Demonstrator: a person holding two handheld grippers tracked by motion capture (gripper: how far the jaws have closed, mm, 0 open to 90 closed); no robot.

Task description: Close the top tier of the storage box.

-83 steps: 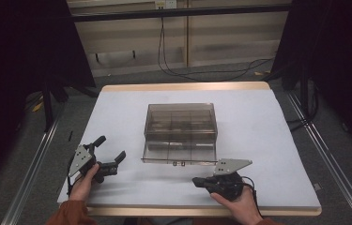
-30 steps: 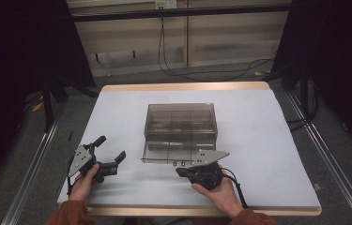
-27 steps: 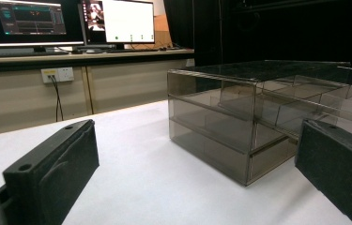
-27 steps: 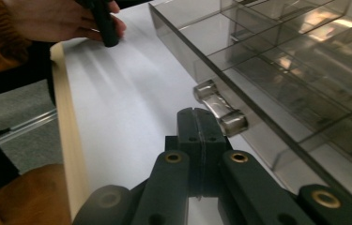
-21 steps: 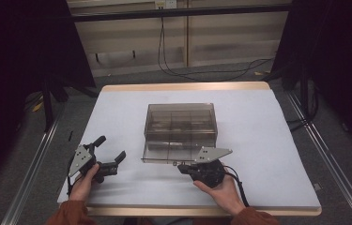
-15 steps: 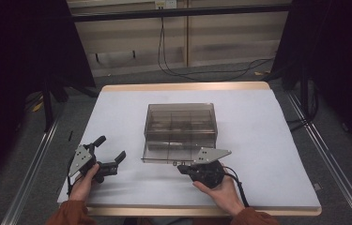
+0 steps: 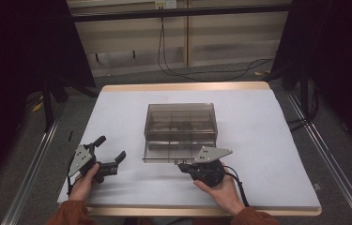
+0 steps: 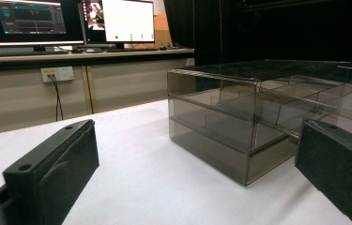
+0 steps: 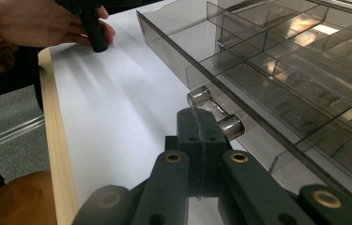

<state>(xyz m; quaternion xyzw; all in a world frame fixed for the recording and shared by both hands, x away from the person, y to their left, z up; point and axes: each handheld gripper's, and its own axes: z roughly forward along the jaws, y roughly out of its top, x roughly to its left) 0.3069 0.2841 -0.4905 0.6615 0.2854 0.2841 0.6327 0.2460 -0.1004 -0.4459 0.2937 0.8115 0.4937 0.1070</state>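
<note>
A smoky clear drawer cabinet (image 7: 180, 119) stands mid-table, also in the left gripper view (image 8: 239, 122). Its bottom drawer (image 7: 164, 154) is slid out toward me, its dividers visible in the right gripper view (image 9: 277, 75). My right gripper (image 7: 184, 167) lies at the drawer front, jaws shut on the small clear drawer handle (image 9: 213, 112), with the gripper (image 9: 196, 123) pinching it between its two posts. My left gripper (image 7: 111, 147) rests on the table to the cabinet's left, held by a hand. The left gripper (image 8: 197, 164) is open, with nothing between its black pads (image 8: 56, 173).
The white table (image 7: 267, 140) has a wooden front edge (image 9: 54, 140) close to my right hand. Behind the table run a wall panel, cables (image 7: 173, 61) and monitors on a bench (image 8: 70, 23). Metal rails (image 7: 28, 178) flank the table.
The right gripper moved left and forward to the drawer front early on and has held still there over the last second. The left gripper has not moved.
</note>
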